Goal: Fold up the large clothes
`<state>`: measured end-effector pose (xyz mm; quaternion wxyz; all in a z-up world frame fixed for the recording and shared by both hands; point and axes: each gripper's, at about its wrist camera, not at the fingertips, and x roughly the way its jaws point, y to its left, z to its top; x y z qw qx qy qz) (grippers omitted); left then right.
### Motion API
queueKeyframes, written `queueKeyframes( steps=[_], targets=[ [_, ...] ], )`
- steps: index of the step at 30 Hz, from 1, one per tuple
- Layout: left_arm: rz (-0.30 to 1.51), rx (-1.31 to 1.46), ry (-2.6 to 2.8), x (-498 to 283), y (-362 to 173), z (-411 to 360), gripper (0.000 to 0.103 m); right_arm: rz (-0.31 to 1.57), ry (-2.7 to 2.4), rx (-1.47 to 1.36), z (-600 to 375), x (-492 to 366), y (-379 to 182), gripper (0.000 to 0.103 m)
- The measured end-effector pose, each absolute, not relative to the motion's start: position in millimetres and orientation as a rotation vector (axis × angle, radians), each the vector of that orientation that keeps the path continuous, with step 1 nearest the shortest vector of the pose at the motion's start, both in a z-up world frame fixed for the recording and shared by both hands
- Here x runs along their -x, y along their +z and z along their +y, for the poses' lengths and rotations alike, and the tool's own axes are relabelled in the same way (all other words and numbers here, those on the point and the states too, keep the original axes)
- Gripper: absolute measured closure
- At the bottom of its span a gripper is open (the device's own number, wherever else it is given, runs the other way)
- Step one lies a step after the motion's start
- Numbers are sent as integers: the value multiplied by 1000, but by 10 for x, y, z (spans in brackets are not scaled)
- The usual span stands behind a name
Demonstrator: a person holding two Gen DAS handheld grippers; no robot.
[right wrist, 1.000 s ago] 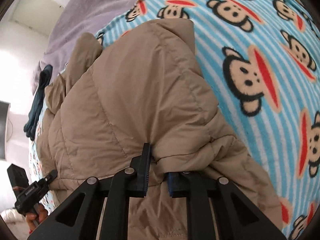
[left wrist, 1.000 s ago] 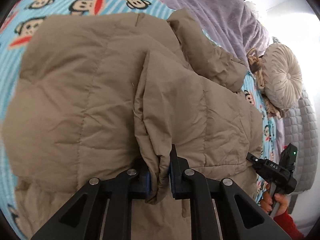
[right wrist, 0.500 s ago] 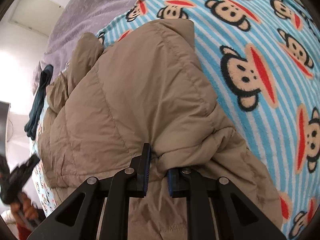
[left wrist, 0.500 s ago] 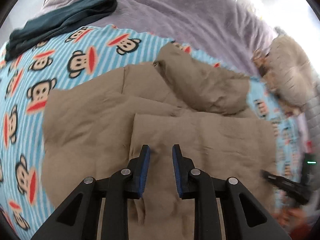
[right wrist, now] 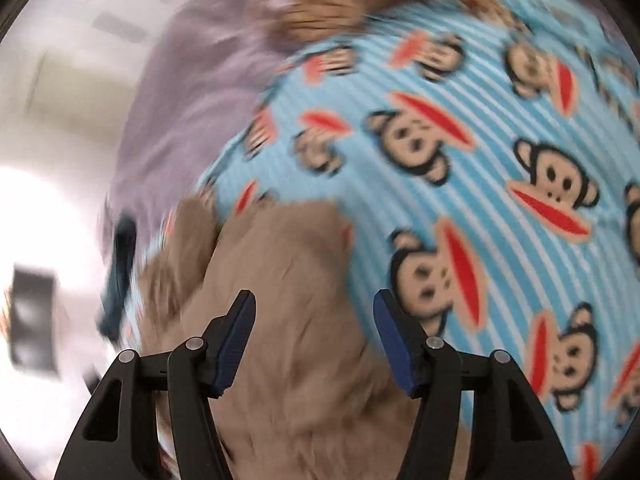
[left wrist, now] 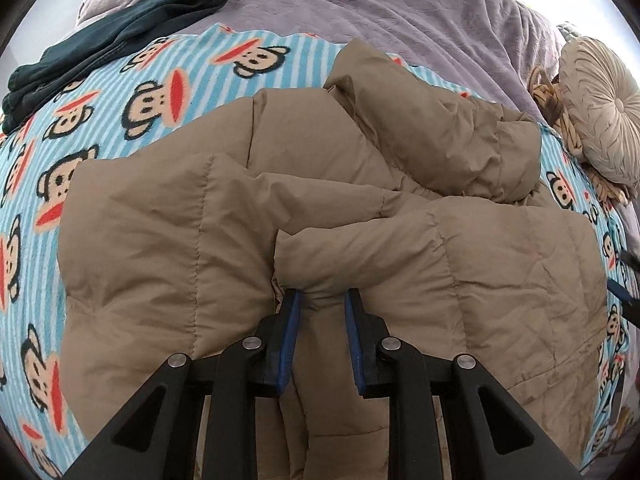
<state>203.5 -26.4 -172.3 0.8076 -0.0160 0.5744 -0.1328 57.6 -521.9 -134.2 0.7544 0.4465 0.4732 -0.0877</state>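
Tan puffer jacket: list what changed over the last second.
Both let go: the left hand-held gripper released its fold half a second ago, the right hand-held gripper just now, and it is swinging away. The tan puffer jacket stays folded on the monkey blanket.

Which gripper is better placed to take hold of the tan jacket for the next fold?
Left. The left gripper is open right at a fold of the tan jacket; the right gripper is open, its view motion-blurred.
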Motion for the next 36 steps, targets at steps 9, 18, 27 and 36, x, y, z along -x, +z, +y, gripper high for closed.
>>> queueKeyframes(
  steps=[9, 18, 27, 36],
  targets=[
    [1227, 21, -290, -2036, -1757, -271, 78, 1098, -174, -1029, -5251, -1233, -1810, 96],
    [1243, 19, -279, -2060, -1745, -293, 78, 1166, -285, -782, -5199, -1246, -1619, 96],
    [1247, 4, -263, -2080, -1761, -334, 78, 1154, -145, -591, -4633, -662, -1243, 96],
    [1237, -37, -248, -2081, -1780, -423, 78, 1239, -231, -515, -4520, -666, -1760, 98]
  ],
)
